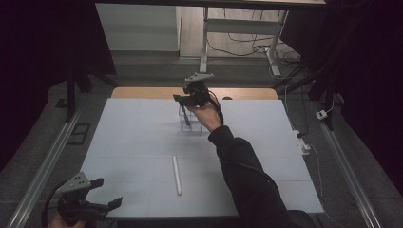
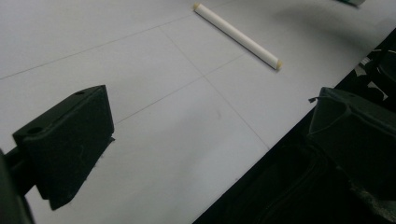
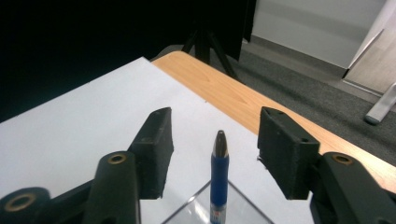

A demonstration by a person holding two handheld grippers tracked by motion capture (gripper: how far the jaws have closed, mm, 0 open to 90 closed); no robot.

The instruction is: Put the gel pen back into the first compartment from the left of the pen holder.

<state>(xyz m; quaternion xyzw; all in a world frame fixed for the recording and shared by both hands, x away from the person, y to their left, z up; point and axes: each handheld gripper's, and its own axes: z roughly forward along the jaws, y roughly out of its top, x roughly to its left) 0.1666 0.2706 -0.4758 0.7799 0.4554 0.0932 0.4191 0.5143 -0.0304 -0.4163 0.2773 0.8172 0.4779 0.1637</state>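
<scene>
**Blue pen stands in the clear holder, right fingers parted around it**

In the high view the right gripper (image 1: 190, 100) hangs over a clear holder (image 1: 190, 122) at about 12 o'clock from the worktop's (image 1: 142, 142) centre, and a blue pen (image 1: 186, 118) stands inside it. The right gripper view shows the pen (image 3: 219, 179) upright between the two fingers (image 3: 154, 149), with a gap on each side; neither pad touches it. So these fingers are open and the pen rests on its own against the holder's rim (image 3: 198, 205).

The left gripper (image 1: 102, 194) sits at about 7 o'clock near the worktop's front edge, its fingers spread wide with nothing between them. A white stick (image 1: 177, 174) lies flat at about 6 o'clock from the holder, well apart from it.

What could go wrong, as I judge it: if the hand lifts away at a slant, a finger could catch the pen's top and tip it, or drag the light holder over. A sideways swing would do the same.

The right gripper view alone gives the clearance between pads and pen, which the high view blurs. The high view alone places holder, stick and both hands on the worktop together. The left gripper view shows the stick (image 2: 237, 35) closer, with pale yellowish ends, and the worktop's near edge just beside its fingers (image 2: 70, 140).
</scene>
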